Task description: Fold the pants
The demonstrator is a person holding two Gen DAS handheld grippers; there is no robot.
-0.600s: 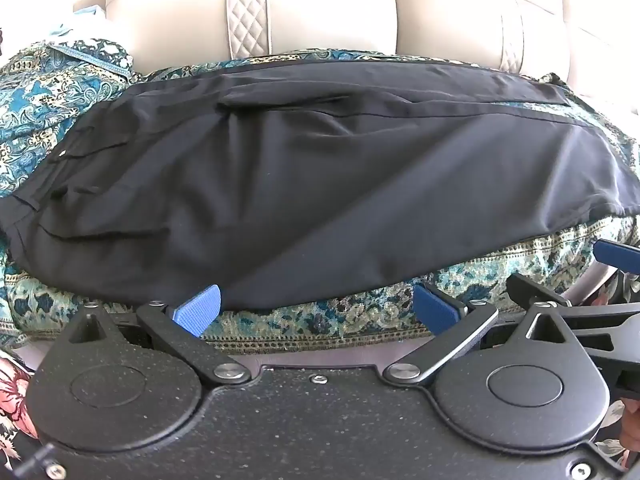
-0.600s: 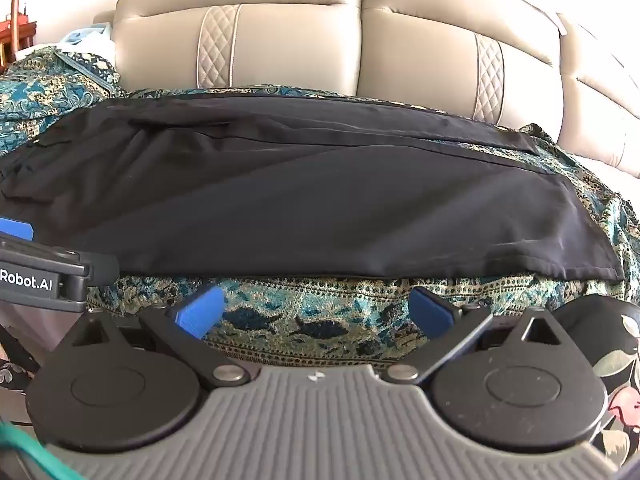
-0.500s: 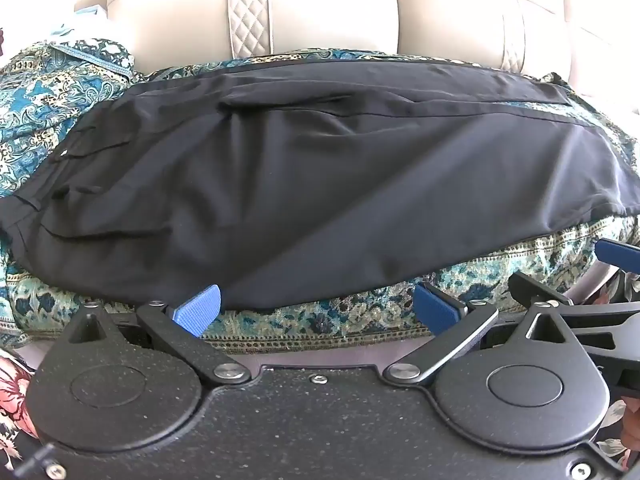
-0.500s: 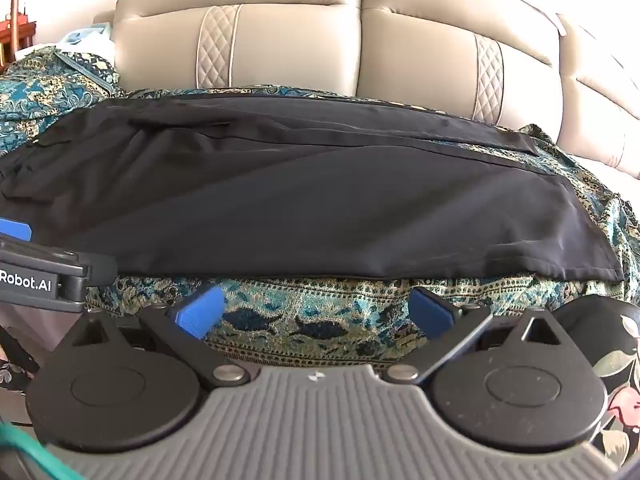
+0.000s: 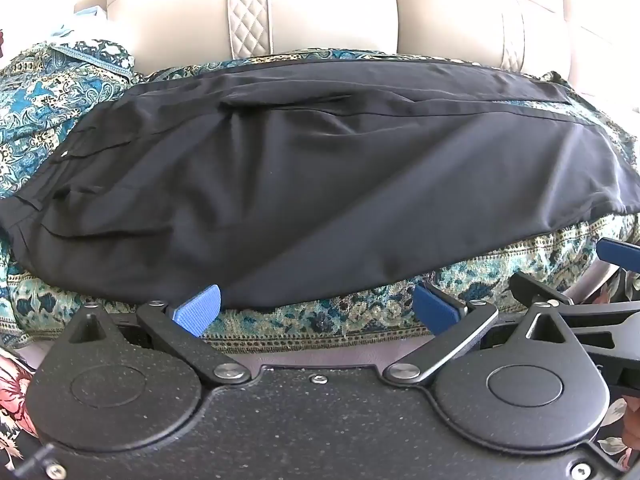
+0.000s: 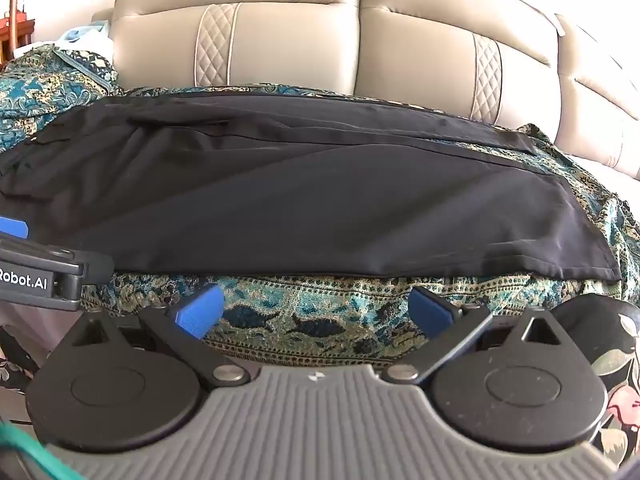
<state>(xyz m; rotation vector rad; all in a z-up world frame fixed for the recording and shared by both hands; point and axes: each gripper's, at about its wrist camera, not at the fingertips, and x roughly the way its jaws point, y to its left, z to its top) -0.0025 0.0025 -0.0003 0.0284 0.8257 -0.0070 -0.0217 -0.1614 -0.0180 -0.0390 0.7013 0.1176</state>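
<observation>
Black pants (image 5: 304, 176) lie flat along a sofa seat covered by a teal patterned cloth (image 5: 352, 316), waistband at the left, leg hems at the right. They also show in the right wrist view (image 6: 304, 208). My left gripper (image 5: 316, 310) is open and empty, just in front of the pants' near edge. My right gripper (image 6: 314, 312) is open and empty, in front of the seat edge, short of the near leg. The right gripper's fingertips (image 5: 616, 250) show at the right edge of the left wrist view; the left gripper's body (image 6: 40, 276) shows at the left of the right wrist view.
The beige leather sofa backrest (image 6: 300, 40) rises right behind the pants. The patterned cloth is bunched up at the far left (image 5: 60, 92). A floral fabric (image 6: 616, 376) lies low at the right, below the seat edge.
The left wrist view has crept slightly forward and down toward the pants' near edge. The right gripper has barely moved. Both jaws stay open.
</observation>
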